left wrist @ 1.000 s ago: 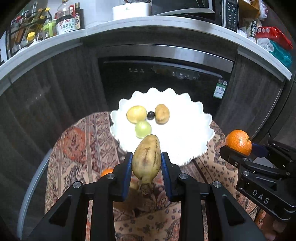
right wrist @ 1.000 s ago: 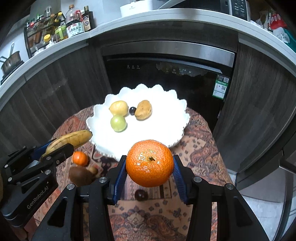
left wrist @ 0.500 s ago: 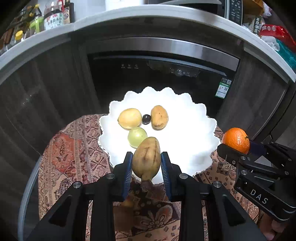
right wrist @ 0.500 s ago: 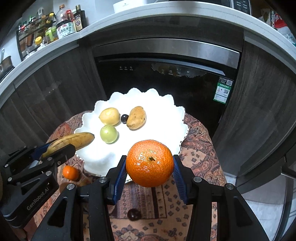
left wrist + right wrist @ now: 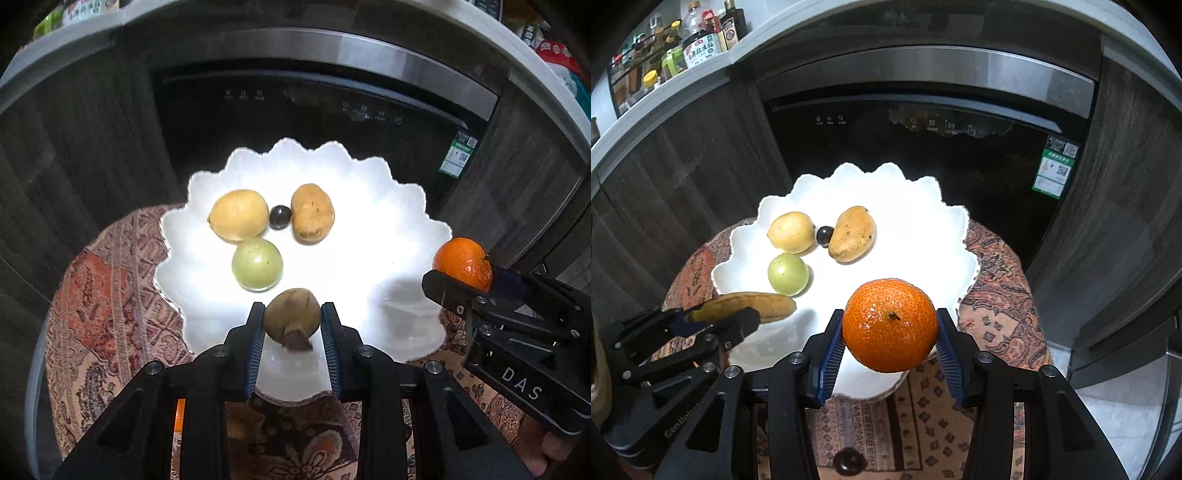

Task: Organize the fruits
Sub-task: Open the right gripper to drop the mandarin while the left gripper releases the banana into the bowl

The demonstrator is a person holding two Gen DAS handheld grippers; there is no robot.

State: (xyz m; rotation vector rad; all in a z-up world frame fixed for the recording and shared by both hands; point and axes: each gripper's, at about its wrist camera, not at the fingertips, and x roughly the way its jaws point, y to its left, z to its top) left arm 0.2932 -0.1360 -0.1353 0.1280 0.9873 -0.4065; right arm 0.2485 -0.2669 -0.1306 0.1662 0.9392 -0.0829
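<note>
Plate (image 5: 369,229) first, since it's the biggest thing going: white, scalloped, sitting on a small round counter (image 5: 96,295) under a patterned cloth. Both fruits are hanging over its near edge, so the job now is easing them down onto bare white, not dropping from height.

Left hand-held gripper (image 5: 291,325) is clamping a brownish banana (image 5: 746,304), nose pointing at the green fruit (image 5: 257,263) around 11 o'clock. I'd be aiming it clear of that one. Right hand-held gripper (image 5: 889,332) is squeezing the orange (image 5: 889,325); the empty 3 o'clock side of the plate looks safest.

Views differ, though. Left wrist is seeing the banana end-on, basically a stub. Right wrist is showing its full length, plus a small dark fruit (image 5: 849,461) lying on the cloth at 6 o'clock.
</note>
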